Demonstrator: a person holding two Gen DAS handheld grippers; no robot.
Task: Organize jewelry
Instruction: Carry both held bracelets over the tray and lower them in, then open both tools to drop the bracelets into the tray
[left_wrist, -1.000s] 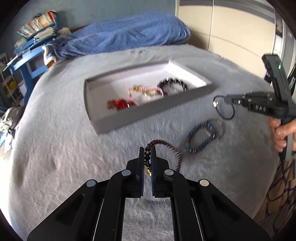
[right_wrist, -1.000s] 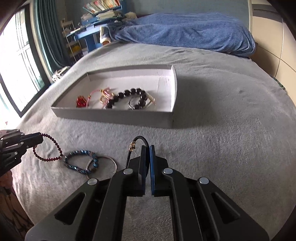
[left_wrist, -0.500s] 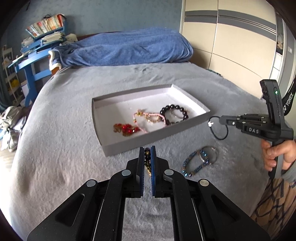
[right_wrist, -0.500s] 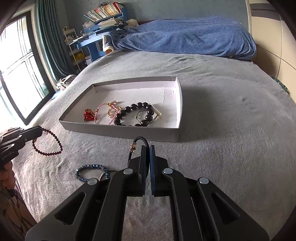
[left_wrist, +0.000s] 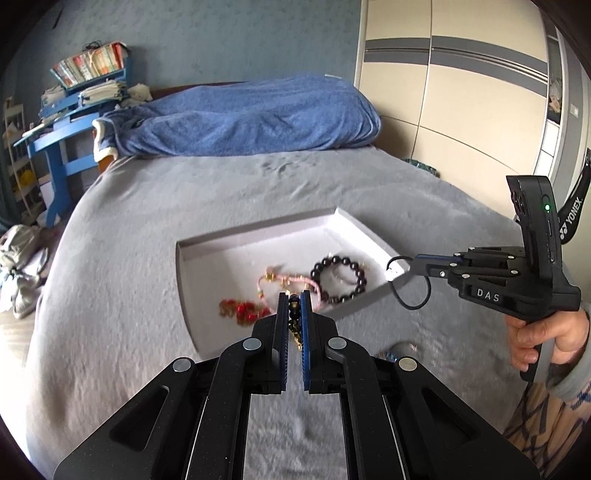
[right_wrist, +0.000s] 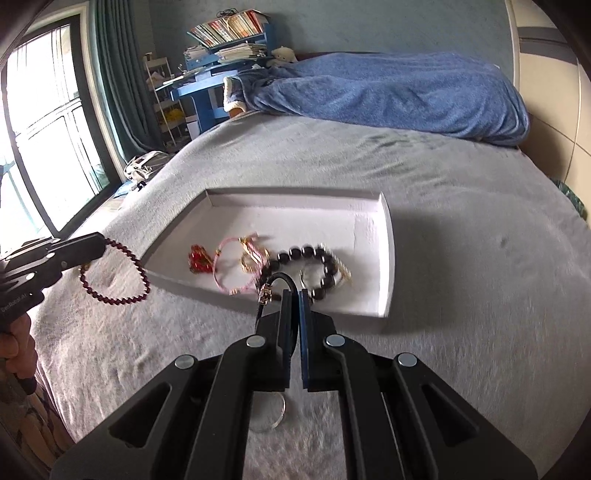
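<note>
A grey tray (left_wrist: 199, 332) (right_wrist: 386, 258) lies on the grey bed. It holds a red piece (left_wrist: 240, 308), a pink cord bracelet (left_wrist: 291, 280) and a black bead bracelet (left_wrist: 340, 278). My left gripper (left_wrist: 294, 299) is shut on a dark red bead bracelet (right_wrist: 114, 273), held in the air just left of the tray's near corner. My right gripper (right_wrist: 294, 295) is shut on a black cord bracelet (left_wrist: 410, 291) with a gold clasp (right_wrist: 264, 293), held over the tray's near edge.
A clear bangle (right_wrist: 267, 415) and a blue bead bracelet (left_wrist: 391, 354) lie on the bed below the grippers. A blue blanket (left_wrist: 240, 114) is heaped at the far end. A wardrobe (left_wrist: 461, 92) stands to the right, a blue desk (left_wrist: 59, 147) and window (right_wrist: 40, 129) to the left.
Both grippers have lifted off the bed with their bracelets and moved forward toward the tray. The blue bracelet and bangle have stayed on the bed, now under the grippers.
</note>
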